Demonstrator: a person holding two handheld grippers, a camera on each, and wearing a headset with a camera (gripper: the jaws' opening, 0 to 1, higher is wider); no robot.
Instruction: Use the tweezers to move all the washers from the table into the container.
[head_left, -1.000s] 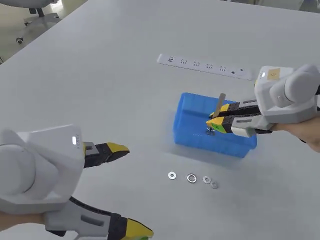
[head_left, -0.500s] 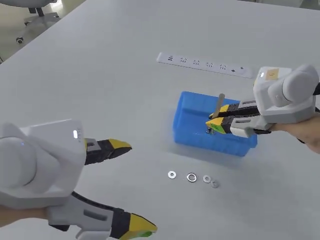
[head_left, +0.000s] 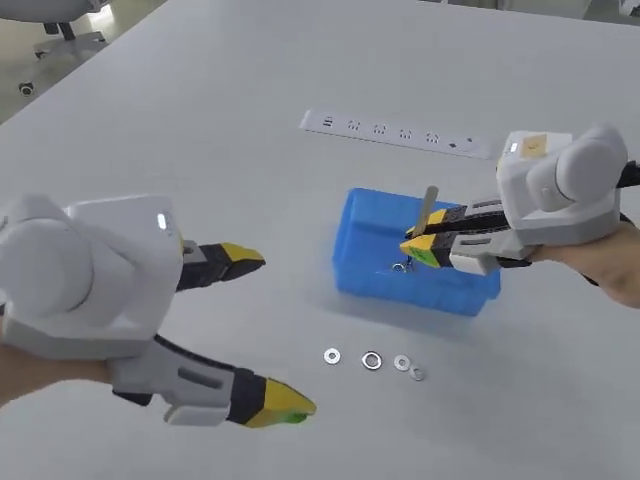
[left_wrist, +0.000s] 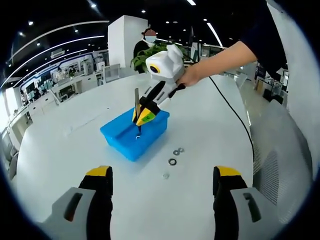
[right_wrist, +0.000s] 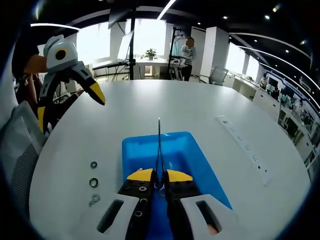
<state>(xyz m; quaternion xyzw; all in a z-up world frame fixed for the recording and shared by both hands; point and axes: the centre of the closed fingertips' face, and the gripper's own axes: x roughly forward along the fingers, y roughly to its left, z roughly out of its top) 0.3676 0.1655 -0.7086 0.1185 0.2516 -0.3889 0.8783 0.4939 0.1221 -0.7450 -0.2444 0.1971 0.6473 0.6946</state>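
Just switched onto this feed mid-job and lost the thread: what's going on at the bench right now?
The right gripper is shut on the tweezers and holds them tip-down inside the blue container, with a small ring, probably a washer, at their tips. Four washers lie in a row on the table just in front of the container. The left gripper is open above the table, holding nothing.
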